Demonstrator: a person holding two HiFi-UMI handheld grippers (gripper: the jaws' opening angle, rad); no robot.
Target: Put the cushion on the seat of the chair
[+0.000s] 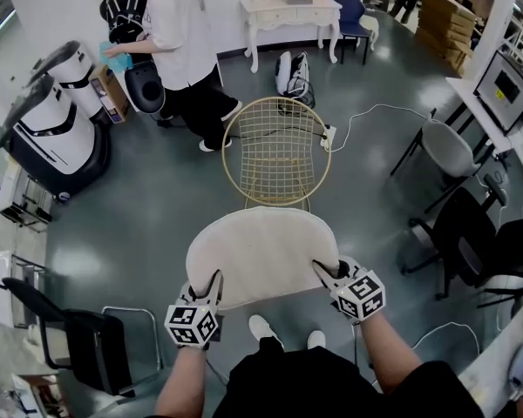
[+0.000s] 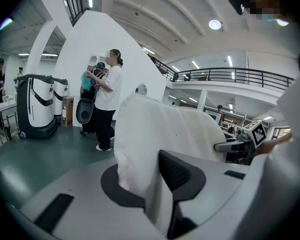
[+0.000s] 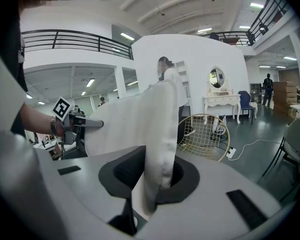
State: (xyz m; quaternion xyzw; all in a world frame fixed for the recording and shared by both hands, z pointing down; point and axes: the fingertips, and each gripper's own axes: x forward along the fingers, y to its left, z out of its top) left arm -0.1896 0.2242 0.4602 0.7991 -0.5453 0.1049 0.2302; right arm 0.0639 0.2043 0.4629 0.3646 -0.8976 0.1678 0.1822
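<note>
A cream, rounded seat cushion (image 1: 261, 255) hangs flat in the air between my two grippers, just short of the gold wire chair (image 1: 276, 151). My left gripper (image 1: 212, 283) is shut on the cushion's near left edge, my right gripper (image 1: 322, 273) on its near right edge. In the left gripper view the cushion (image 2: 155, 134) rises out of the closed jaws. In the right gripper view the cushion (image 3: 140, 119) fills the jaws, with the chair (image 3: 202, 136) beyond it. The chair's wire seat is bare and faces me.
A person (image 1: 183, 50) stands by a rolling case left of the chair. White machines (image 1: 48, 129) stand far left, a white dressing table (image 1: 289, 11) behind. Office chairs (image 1: 466, 225) crowd the right; a black chair (image 1: 78, 338) is near left. A cable with a power strip (image 1: 329, 135) lies beside the gold chair.
</note>
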